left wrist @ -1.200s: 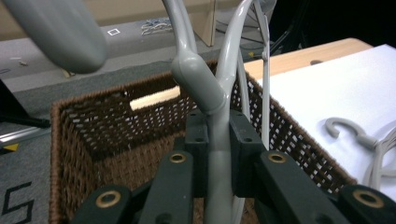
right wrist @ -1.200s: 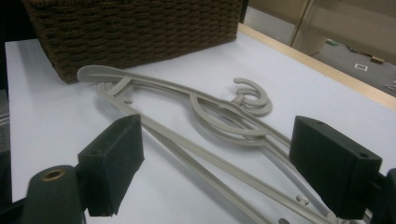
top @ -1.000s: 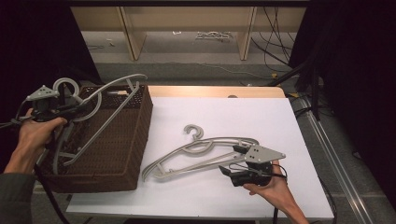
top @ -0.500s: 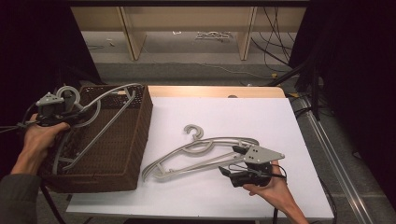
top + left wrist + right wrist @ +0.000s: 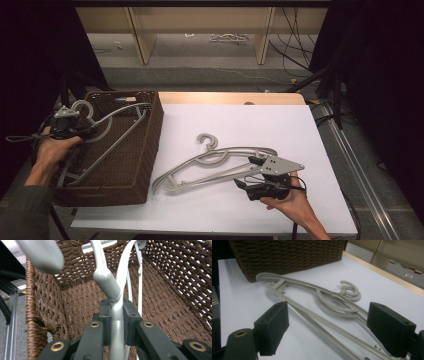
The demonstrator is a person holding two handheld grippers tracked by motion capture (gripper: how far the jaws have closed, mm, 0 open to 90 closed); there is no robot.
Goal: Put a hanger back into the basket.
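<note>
Hanger going into the basket, more waiting on the table.
Our left gripper (image 5: pixel 113 322) clamps a grey hanger (image 5: pixel 112 125) inside the wicker basket (image 5: pixel 145 155); its hook (image 5: pixel 82 107) rides above the rim and may snag there. Our right gripper (image 5: pixel 337 327) gapes over the table hangers (image 5: pixel 215 165), grasping nothing.

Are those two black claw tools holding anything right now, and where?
The left gripper clamps a pale grey plastic hanger just below its hook, over the brown wicker basket. The right gripper is open, holding nothing.

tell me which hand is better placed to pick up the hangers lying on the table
Right. The right gripper sits open beside the hangers on the table, their bars between its fingers. The left gripper is shut on a hanger in the basket.
</note>
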